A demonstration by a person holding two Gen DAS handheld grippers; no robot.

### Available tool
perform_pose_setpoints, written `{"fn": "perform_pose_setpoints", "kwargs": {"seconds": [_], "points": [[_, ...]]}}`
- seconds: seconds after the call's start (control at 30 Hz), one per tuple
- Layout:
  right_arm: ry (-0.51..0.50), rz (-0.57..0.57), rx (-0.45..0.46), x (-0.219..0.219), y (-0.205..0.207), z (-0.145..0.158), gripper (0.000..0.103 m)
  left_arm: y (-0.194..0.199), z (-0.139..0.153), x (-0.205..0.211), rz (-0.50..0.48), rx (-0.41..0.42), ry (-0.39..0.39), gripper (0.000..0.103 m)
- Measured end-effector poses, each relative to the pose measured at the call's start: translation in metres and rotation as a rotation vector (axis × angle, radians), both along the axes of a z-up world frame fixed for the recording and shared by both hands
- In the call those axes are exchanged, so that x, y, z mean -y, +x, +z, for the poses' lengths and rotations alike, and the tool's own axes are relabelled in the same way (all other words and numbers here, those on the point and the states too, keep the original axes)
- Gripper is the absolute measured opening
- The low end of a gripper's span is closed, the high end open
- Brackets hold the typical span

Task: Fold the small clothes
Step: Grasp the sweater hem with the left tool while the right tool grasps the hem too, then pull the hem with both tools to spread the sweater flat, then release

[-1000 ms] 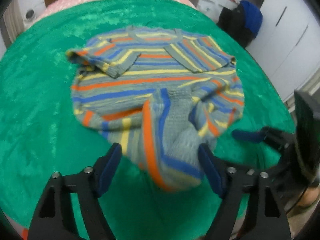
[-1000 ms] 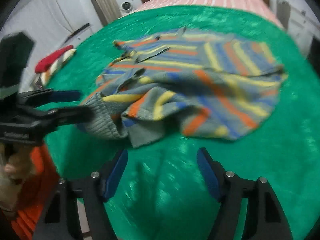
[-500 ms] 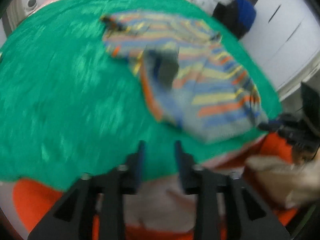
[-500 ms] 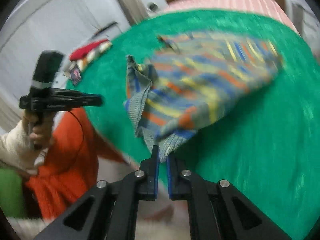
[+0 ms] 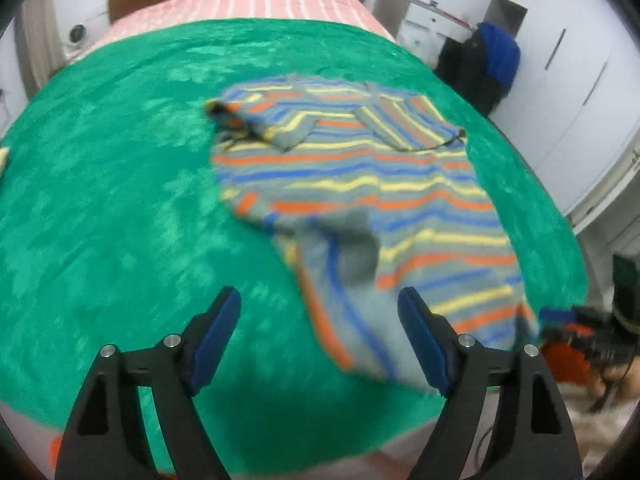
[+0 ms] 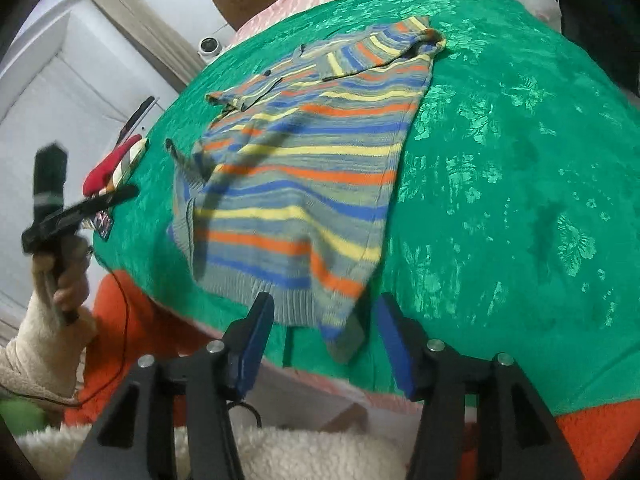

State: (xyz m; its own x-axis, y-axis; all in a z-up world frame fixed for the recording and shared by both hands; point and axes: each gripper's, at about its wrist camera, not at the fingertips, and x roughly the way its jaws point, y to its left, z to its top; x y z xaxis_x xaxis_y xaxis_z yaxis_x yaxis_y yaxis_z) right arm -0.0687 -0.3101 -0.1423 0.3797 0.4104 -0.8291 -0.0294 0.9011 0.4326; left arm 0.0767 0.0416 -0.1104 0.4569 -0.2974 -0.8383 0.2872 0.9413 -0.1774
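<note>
A small grey sweater with orange, blue and yellow stripes [image 5: 360, 184] lies spread on the green cover [image 5: 100, 200], its hem toward the near edge. It also shows in the right wrist view [image 6: 304, 184]. My left gripper [image 5: 320, 344] is open and empty, left of the hem's near corner. My right gripper [image 6: 324, 348] is open, its jaws either side of the hem's lower corner [image 6: 344, 344] without holding it. The left gripper also shows in the right wrist view [image 6: 84, 208], and the right gripper in the left wrist view [image 5: 560, 320].
The green cover [image 6: 500, 160] lies over a bed with a pink striped sheet [image 5: 256, 0]. Red and striped clothes [image 6: 116, 164] lie at the cover's left side. A dark and blue garment pile [image 5: 488, 64] stands by white cabinets [image 5: 580, 80].
Both grippers have opened and let go of the sweater's hem. The sweater has been pulled out and now lies flatter, hem near the cover's front edge.
</note>
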Motion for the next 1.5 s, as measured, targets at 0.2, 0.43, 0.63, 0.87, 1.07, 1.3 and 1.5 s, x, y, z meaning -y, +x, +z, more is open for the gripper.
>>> {"fn": "perform_pose_setpoints", "kwargs": {"seconds": [0.2,0.43,0.63,0.87,1.07,1.3,1.5], "points": [[-0.012,-0.004,0.003,-0.006,0.0,-0.007,0.053,0.027,-0.015,0.033,-0.029,0.055,0.059,0.055],[-0.006,0.048,-0.025,-0.01,0.007,-0.021,0.034,-0.033,0.004,-0.036,0.116,0.002,-0.075,0.007],[-0.021,0.049,-0.06,0.007,-0.006,-0.013,0.035,-0.104,-0.011,-0.101,0.267,-0.115,0.044,0.016],[0.06,-0.011,-0.048,0.021,-0.009,-0.011,0.057,-0.084,-0.029,-0.103,0.262,-0.072,0.007,0.075],[0.054,0.055,-0.135,-0.002,0.014,-0.044,0.005,-0.061,-0.07,-0.055,0.104,-0.178,0.153,0.003],[0.033,0.006,-0.173,0.057,-0.016,0.016,0.004,-0.1,-0.023,-0.091,0.125,-0.17,-0.027,0.002],[-0.06,-0.039,-0.323,0.053,-0.01,-0.05,0.003,-0.084,-0.081,-0.058,0.108,-0.229,0.18,0.002]]}}
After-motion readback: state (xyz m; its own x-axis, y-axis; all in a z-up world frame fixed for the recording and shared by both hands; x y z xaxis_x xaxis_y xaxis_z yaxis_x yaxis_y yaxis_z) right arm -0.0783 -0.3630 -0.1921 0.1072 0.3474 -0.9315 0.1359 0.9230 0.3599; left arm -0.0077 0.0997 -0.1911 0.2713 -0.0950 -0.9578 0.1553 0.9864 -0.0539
